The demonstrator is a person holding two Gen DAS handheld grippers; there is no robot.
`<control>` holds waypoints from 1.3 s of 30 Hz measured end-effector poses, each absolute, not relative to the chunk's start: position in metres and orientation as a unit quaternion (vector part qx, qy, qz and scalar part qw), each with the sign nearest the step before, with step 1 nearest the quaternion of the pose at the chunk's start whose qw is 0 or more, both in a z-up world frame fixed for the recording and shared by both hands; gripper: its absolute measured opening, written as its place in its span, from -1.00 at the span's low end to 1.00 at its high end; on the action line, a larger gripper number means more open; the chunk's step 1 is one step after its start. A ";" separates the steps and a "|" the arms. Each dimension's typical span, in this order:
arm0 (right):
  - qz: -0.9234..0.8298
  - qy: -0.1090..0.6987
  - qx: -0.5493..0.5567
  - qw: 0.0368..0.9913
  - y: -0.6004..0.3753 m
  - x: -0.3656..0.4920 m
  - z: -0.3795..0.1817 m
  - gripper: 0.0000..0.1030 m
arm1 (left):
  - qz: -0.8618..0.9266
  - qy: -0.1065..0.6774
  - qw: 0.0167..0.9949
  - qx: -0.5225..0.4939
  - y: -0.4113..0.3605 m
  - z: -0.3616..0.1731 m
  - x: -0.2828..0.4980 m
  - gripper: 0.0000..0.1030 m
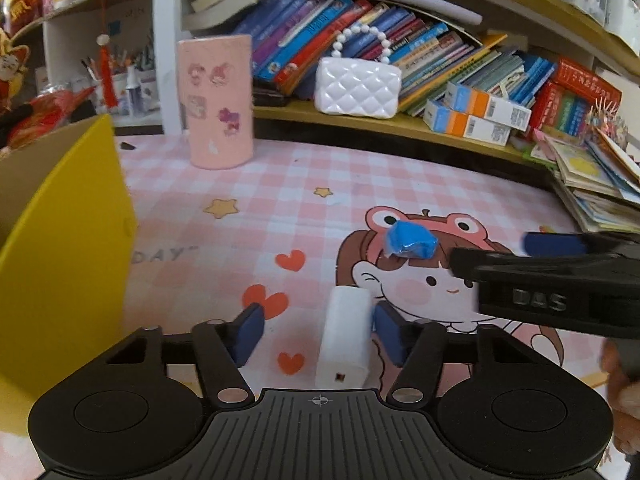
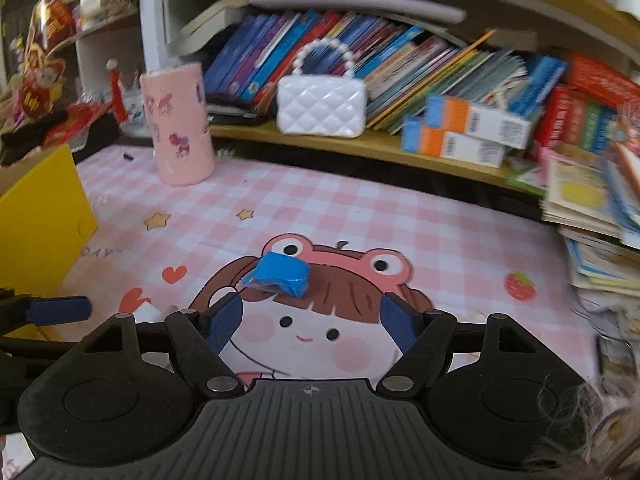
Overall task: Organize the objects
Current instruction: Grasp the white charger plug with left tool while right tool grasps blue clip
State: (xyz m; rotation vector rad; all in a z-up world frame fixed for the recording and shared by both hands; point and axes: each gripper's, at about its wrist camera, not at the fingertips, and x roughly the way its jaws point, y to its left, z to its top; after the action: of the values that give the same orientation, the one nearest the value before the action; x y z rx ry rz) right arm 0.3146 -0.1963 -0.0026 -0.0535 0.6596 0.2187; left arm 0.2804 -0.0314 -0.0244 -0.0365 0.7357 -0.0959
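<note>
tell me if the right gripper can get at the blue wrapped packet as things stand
Probably yes. The blue packet lies alone on the pink mat, just ahead of the right gripper, whose fingers stand apart with nothing between them. The left gripper sits off to the side.

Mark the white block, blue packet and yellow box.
white block (image 1: 344,336), left wrist view, top face.
blue packet (image 2: 280,274), right wrist view, centre of wrapper.
yellow box (image 1: 64,248), left wrist view, outer side wall.

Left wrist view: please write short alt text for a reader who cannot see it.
The left tongs reach over a pink checked cartoon mat, with a white rectangular block between the blue pads, against the right one. A blue wrapped packet lies farther ahead, a yellow box stands left, and the right tongs enter from the right.
</note>
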 end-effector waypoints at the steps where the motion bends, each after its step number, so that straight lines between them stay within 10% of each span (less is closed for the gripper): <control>1: 0.114 0.327 -0.024 0.938 -0.195 0.322 -0.005 0.43 | -0.052 0.360 0.931 -0.013 -0.034 -0.027 0.283 -0.03; 5: 0.137 0.338 -0.012 0.931 -0.190 0.349 -0.013 0.42 | -0.074 0.366 0.928 0.000 -0.042 -0.034 0.290 -0.52; 13: 0.136 0.379 0.028 0.915 -0.177 0.393 -0.032 0.34 | -0.054 0.365 0.929 -0.016 -0.029 -0.024 0.275 -0.52; 17: 0.131 0.385 0.022 0.913 -0.174 0.395 -0.037 -0.25 | -0.049 0.356 0.933 -0.031 -0.017 -0.014 0.260 -0.53; 39: 0.175 0.341 -0.015 0.923 -0.110 0.197 0.024 -0.27 | -0.040 0.322 0.944 -0.065 0.085 0.018 0.098 -0.53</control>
State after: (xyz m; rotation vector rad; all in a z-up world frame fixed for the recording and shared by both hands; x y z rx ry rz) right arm 0.1966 -0.1104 0.0236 -0.0310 0.7010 0.3591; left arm 0.0978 0.0851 0.0184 -0.1329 0.6570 -0.0811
